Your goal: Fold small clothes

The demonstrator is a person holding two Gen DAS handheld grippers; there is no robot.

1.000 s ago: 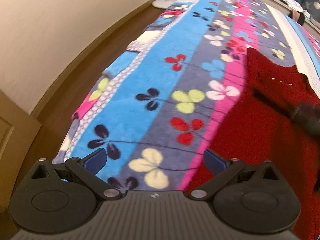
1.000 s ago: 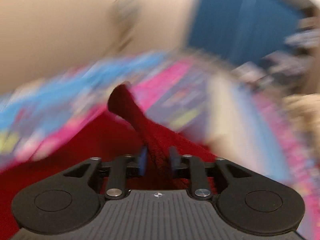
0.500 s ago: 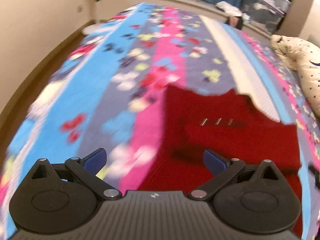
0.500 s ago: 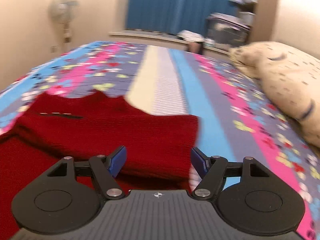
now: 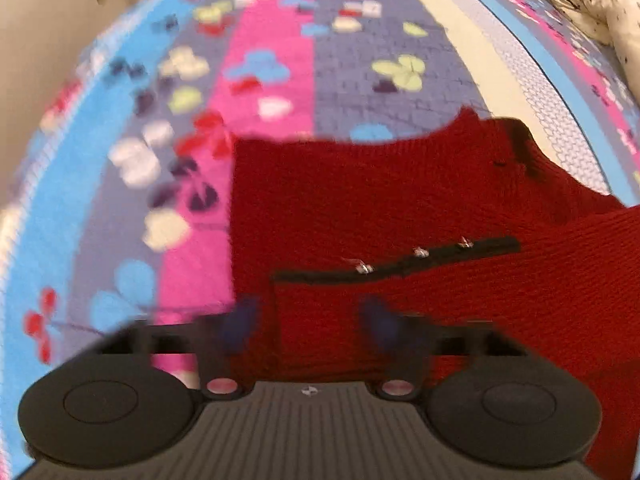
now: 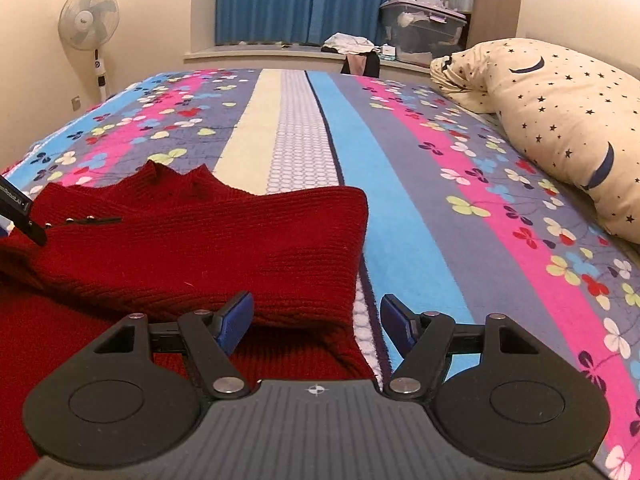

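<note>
Red ribbed-knit sweater [image 5: 400,208] lay partly folded on the striped, flower-patterned bedspread [image 5: 280,60], filling the lower right of the left view. At bottom centre, the left gripper [image 5: 308,322] was closing over its left edge; the right gripper [image 6: 316,320] stood open astride its right edge. Farther off, upper right, lay a star-printed cream pillow [image 6: 560,112].

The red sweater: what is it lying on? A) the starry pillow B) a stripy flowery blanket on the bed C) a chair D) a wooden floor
B: the sweater lies flat on the striped, flowered blanket that covers the bed, well apart from the pillow at the right.
</note>
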